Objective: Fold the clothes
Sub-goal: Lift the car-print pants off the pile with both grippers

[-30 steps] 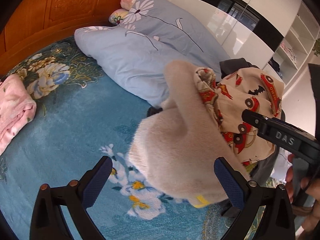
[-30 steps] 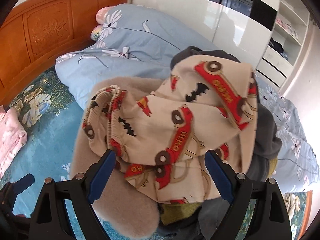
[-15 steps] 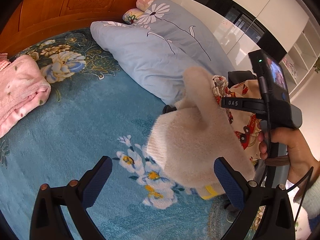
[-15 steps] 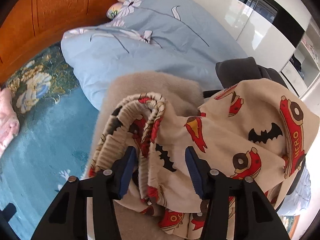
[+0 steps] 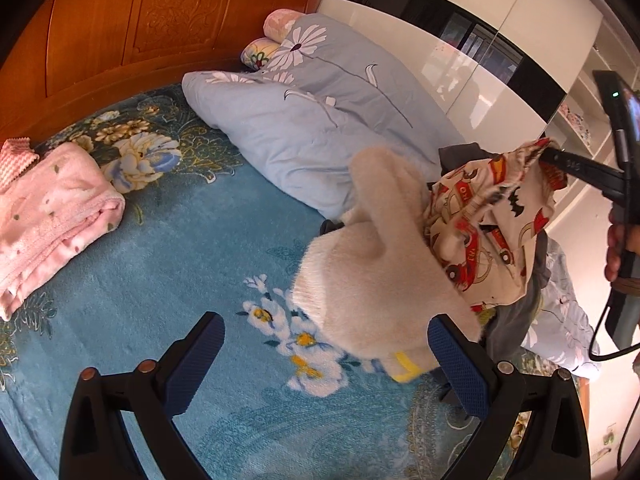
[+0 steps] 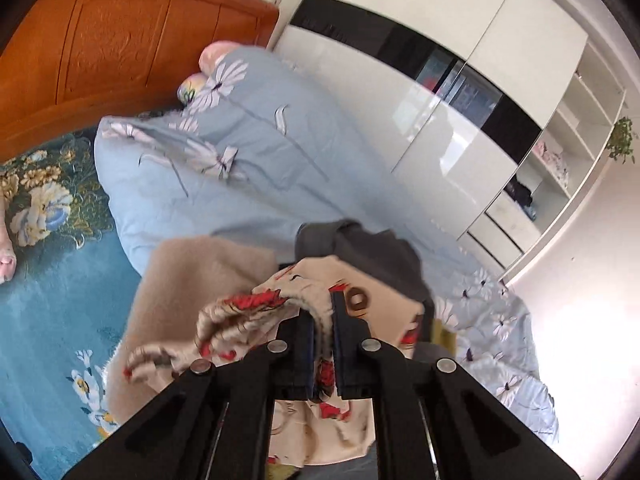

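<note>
Since the earlier frame, the right gripper (image 6: 322,344) has closed on the car-print shorts (image 5: 486,224) and lifted them. Left wrist view: the left gripper (image 5: 326,356) hangs wide open and empty above the blue bed (image 5: 160,264); the shorts dangle well ahead, over a beige fleece garment (image 5: 384,264). Right wrist view: both fingers (image 6: 348,344) pinch the elastic waistband (image 6: 316,312). Light, limp cloth, probably best held at the waistband corners.

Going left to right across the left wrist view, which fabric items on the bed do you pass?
Pink folded blanket → light blue floral pillow → beige fuzzy garment → car-print garment, clamped by the right gripper.
</note>
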